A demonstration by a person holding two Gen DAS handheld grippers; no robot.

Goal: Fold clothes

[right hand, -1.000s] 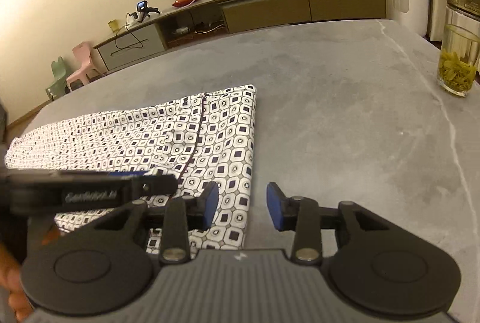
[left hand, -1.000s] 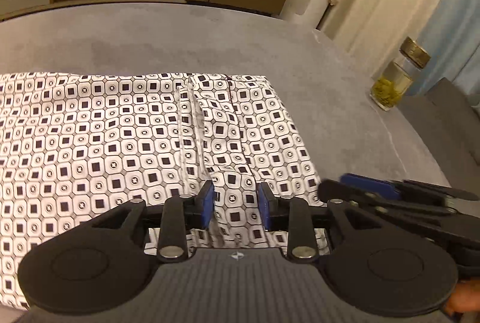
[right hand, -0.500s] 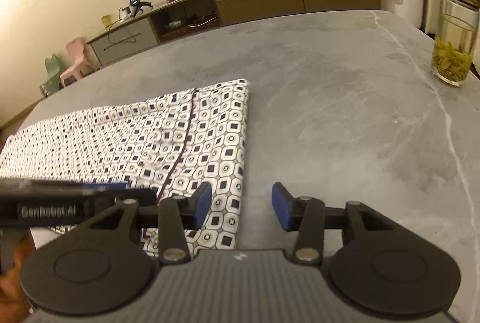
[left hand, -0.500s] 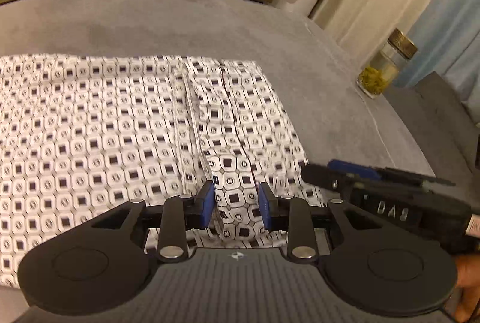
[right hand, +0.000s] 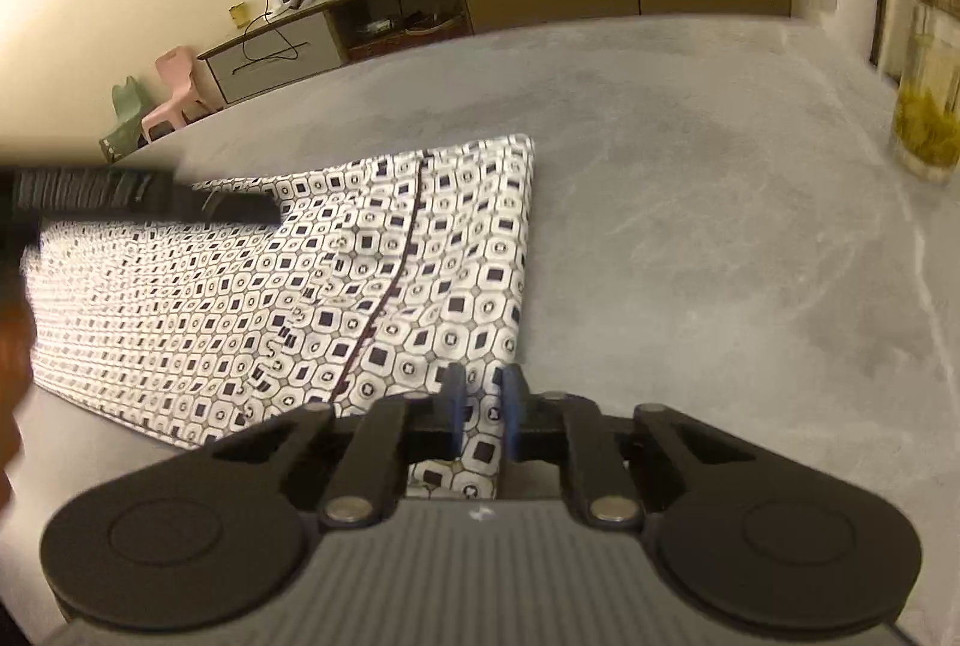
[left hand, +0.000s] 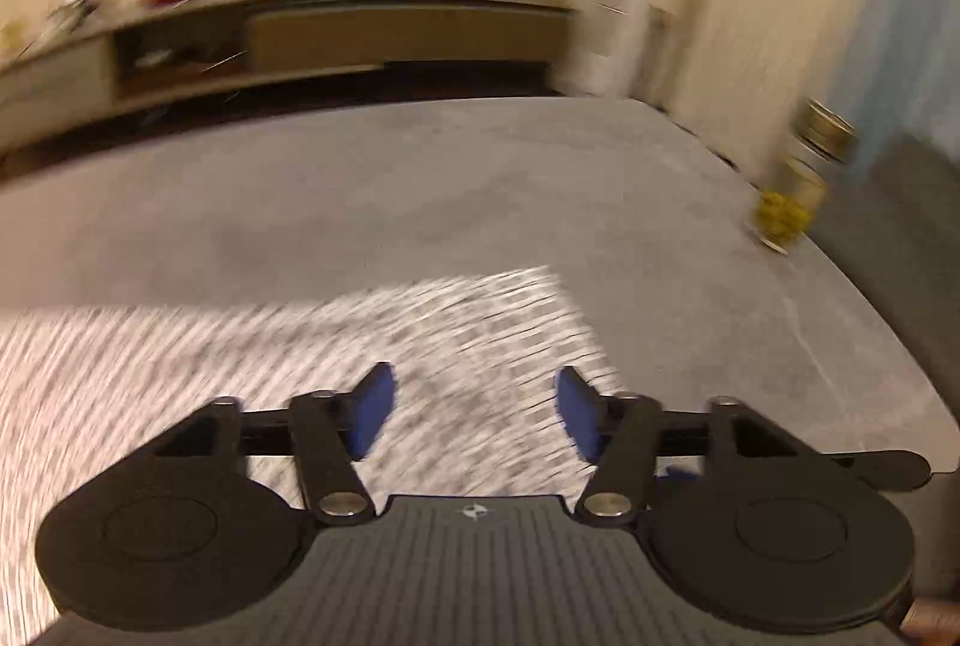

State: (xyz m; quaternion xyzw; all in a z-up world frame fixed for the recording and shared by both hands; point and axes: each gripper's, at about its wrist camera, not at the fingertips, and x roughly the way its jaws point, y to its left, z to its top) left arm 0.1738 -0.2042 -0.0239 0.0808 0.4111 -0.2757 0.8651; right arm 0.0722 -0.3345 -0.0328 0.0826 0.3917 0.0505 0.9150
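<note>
Grey tabletop carries the patterned garment toward nine o'clock; right gripper pinches its near hem, left gripper gapes released, so lifting that hem over seems next.

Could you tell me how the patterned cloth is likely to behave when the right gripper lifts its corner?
The patterned cloth lies flat and thin, so it will probably drape limply. The right gripper pinches one corner only; the rest will likely drag across the table.

garment: 1 | tongs: 2 | glass jar: 1 | small chairs: 2
</note>
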